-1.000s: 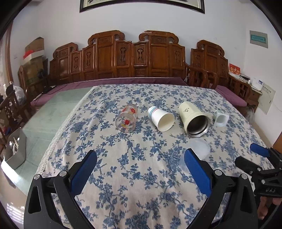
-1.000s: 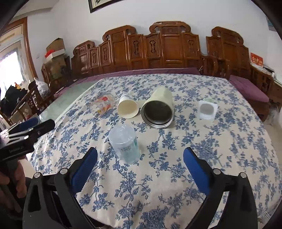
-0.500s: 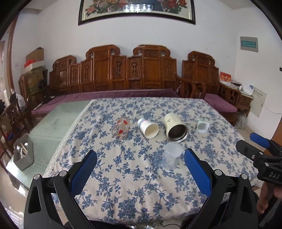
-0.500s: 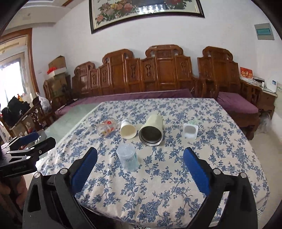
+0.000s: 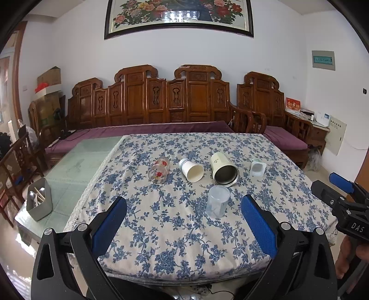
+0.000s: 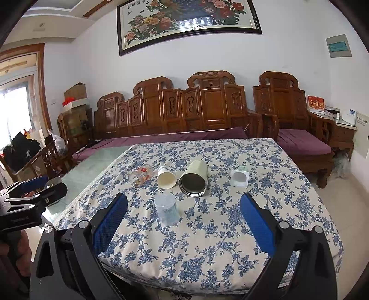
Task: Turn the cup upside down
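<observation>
While spread wide, both tongs (image 5: pixel 183 221) (image 6: pixel 183 220) hold nothing.

I see a carved wooden bench (image 5: pixel 175 101) against the white wall (image 5: pixel 69 55), floral painting (image 6: pixel 184 20) above; daylight, perhaps a window (image 6: pixel 13 108).

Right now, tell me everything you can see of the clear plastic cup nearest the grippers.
The clear plastic cup is translucent and faintly bluish, with pale print on its side. It stands alone on the floral tablecloth, in front of four cups lying on their sides. Which end is up is unclear. Nothing touches it; both grippers are open and apart from it.
</observation>
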The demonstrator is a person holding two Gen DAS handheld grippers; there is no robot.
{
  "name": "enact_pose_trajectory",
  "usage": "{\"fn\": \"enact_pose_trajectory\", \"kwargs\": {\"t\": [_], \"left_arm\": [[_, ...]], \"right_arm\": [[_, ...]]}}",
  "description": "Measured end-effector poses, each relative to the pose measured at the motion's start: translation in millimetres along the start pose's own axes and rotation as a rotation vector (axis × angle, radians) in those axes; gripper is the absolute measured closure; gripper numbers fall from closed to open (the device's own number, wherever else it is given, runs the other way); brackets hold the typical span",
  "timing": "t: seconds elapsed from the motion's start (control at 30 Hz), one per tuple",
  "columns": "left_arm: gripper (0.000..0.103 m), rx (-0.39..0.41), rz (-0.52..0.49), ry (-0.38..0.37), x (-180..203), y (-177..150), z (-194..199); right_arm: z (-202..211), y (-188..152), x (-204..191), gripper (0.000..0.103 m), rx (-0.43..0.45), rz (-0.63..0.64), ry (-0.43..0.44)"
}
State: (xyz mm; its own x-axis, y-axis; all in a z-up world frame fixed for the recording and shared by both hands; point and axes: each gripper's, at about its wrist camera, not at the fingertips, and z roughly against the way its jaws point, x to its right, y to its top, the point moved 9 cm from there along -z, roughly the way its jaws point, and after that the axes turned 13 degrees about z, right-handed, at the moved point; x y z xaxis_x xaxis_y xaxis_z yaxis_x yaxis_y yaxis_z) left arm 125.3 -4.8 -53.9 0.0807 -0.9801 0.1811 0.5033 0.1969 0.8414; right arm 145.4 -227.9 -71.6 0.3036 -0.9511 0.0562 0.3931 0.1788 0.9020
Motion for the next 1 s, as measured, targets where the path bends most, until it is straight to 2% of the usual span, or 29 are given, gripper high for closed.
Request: {"fn": "enact_pose_trajectory", "kwargs": {"t": [1.0], "left_arm": [[0.008, 0.028, 0.002, 0.008, 0.5, 3.6, 4.8]], "right_arm": [[-3.6, -1.5, -3.0, 0.004, 0.001, -0.002, 0.008]]}}
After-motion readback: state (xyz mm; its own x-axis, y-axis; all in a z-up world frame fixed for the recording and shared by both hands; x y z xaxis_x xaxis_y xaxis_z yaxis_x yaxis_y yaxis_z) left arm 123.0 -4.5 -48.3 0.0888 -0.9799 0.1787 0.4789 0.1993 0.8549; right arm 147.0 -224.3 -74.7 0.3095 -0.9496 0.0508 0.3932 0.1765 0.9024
